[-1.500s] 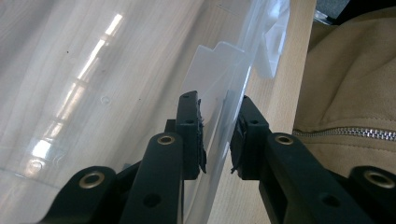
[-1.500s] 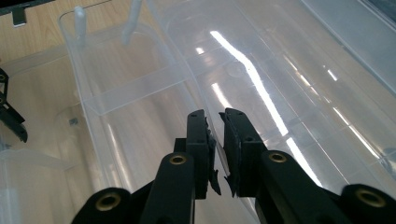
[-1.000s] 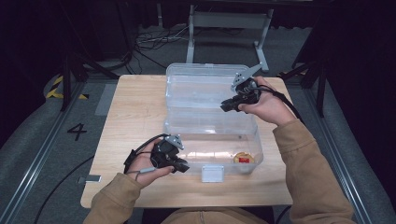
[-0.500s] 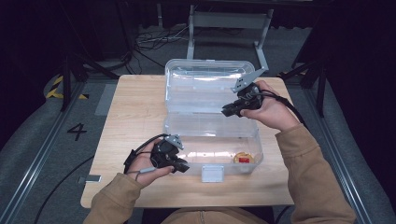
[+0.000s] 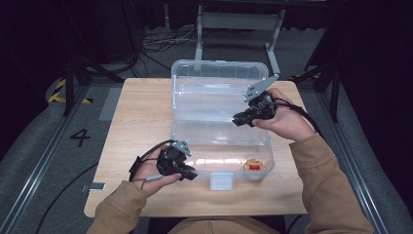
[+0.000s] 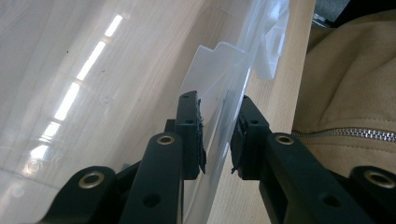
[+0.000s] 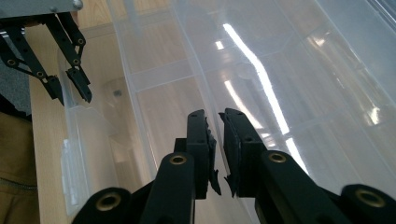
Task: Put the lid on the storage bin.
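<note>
A clear plastic box lies on the wooden table with its lid standing open behind it. My left gripper is at the box's front left corner. In the left gripper view its jaws are shut on the thin front wall, one pad inside and one outside. My right gripper hovers over the hinge line at the right. Its jaws are nearly together with nothing between them. The right gripper view also shows the left gripper astride the wall.
A small round orange and red thing lies in the box's front right corner. A white latch hangs from the front wall. A tan jacket is close behind the table's near edge. A metal stand and cables are beyond the table.
My right gripper has come down and toward the person, from the lid's right edge to over the hinge line. The lid stays open. The left gripper has not moved.
</note>
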`<state>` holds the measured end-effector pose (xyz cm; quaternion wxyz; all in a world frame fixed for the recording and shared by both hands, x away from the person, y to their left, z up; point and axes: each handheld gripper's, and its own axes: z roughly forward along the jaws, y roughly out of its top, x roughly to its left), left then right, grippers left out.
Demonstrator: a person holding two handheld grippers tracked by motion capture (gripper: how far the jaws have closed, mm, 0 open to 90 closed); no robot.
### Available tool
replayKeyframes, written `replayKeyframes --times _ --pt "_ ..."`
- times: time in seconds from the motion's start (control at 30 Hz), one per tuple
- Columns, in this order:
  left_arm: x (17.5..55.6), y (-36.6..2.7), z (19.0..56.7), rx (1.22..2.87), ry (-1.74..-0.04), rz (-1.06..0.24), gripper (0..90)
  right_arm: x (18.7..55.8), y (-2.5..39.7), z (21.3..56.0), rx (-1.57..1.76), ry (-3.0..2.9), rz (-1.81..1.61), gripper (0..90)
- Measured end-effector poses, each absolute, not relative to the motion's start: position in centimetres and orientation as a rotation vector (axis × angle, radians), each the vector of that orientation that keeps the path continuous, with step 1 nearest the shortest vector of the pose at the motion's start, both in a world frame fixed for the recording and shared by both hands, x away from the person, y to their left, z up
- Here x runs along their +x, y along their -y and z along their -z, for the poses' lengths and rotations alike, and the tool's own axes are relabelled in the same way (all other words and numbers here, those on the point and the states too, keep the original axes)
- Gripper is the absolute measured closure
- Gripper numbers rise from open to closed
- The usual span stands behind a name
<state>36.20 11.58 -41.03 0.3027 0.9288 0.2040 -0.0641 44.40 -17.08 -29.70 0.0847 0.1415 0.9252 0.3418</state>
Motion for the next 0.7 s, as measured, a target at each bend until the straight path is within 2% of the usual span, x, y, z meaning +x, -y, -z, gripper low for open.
replayKeyframes --times 0.7 --pt "36.2 -11.6 41.1 2.459 -0.536 0.172 75.4 42.8 17.3 30.0 0.379 -2.765 -1.033 81.0"
